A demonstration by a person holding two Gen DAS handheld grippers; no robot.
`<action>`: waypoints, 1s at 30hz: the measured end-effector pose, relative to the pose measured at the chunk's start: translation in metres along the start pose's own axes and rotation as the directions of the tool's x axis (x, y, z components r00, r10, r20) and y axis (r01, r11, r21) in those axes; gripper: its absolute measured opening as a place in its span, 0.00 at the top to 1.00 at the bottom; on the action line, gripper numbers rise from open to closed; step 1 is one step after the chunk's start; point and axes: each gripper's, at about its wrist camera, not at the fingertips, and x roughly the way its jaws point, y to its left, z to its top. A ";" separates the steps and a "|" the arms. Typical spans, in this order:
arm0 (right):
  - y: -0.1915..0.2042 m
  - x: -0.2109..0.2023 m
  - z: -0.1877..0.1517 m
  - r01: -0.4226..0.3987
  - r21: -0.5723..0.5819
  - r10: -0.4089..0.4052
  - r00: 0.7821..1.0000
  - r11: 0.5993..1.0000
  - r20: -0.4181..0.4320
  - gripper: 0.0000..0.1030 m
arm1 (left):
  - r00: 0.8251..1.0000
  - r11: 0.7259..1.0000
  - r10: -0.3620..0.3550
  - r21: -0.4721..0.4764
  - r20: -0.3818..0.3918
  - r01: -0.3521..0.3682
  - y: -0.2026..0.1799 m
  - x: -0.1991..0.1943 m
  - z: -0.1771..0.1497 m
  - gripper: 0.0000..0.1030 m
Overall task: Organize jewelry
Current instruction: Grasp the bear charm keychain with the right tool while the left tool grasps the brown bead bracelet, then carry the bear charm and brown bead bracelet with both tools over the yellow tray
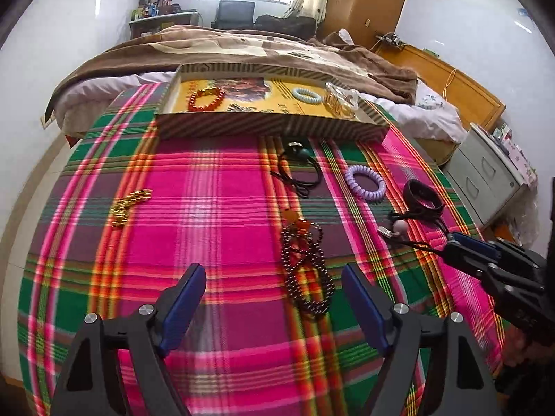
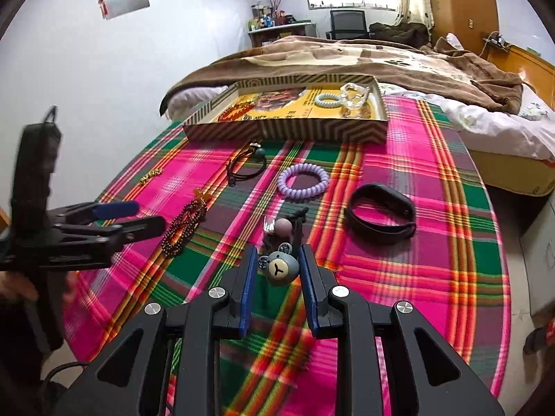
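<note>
The bear-face charm (image 2: 281,266) of a black hair tie sits clamped between the narrowed jaws of the right gripper (image 2: 277,270), above the plaid-clothed table (image 2: 433,260). The left gripper (image 1: 274,277) hangs wide and empty over the dark bead necklace (image 1: 307,267). The striped box (image 2: 288,130) lies well beyond.

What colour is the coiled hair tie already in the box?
Pale blue coiled hair tie, clearest in the left wrist view.
</note>
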 end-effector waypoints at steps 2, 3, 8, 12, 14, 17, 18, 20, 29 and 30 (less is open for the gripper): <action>-0.003 -0.003 -0.003 -0.006 0.006 0.006 1.000 1.000 0.004 0.76 | 1.000 1.000 0.000 0.009 -0.009 0.001 -0.005 0.004 0.000 0.22; -0.005 -0.004 -0.005 -0.009 0.009 0.009 1.000 1.000 0.004 0.76 | 1.000 1.000 0.006 0.023 -0.019 -0.005 -0.010 0.008 0.000 0.22; -0.014 -0.006 -0.012 -0.009 0.023 0.009 1.000 1.000 -0.004 0.76 | 0.997 0.995 0.074 0.065 -0.036 -0.071 -0.023 0.023 0.000 0.22; -0.017 -0.008 -0.018 -0.013 0.028 0.013 1.000 1.000 -0.006 0.76 | 0.994 0.992 0.108 0.074 -0.019 -0.106 -0.024 0.027 0.001 0.22; -0.019 -0.009 -0.019 -0.016 0.032 0.016 1.000 0.999 -0.003 0.76 | 0.990 0.987 0.137 0.091 -0.018 -0.134 -0.026 0.028 0.000 0.25; -0.020 -0.011 -0.019 -0.019 0.034 0.018 1.000 0.999 0.003 0.76 | 0.989 0.985 0.147 0.097 -0.008 -0.146 -0.026 0.026 0.002 0.42; -0.019 -0.010 -0.019 -0.020 0.034 0.020 1.000 0.999 0.004 0.76 | 0.990 0.985 0.144 0.100 -0.004 -0.143 -0.025 0.025 0.003 0.54; -0.019 -0.011 -0.019 -0.022 0.035 0.022 1.000 0.999 0.004 0.76 | 0.989 0.984 0.146 0.103 0.000 -0.145 -0.024 0.024 0.004 0.64; -0.016 -0.012 -0.017 -0.015 0.034 0.015 1.000 0.999 0.008 0.76 | 0.989 0.985 0.145 0.096 0.023 -0.146 -0.018 0.018 0.006 0.92; -0.016 -0.013 -0.017 -0.012 0.032 0.012 1.000 0.999 0.010 0.76 | 0.989 0.985 0.144 0.095 0.030 -0.146 -0.018 0.016 0.007 0.93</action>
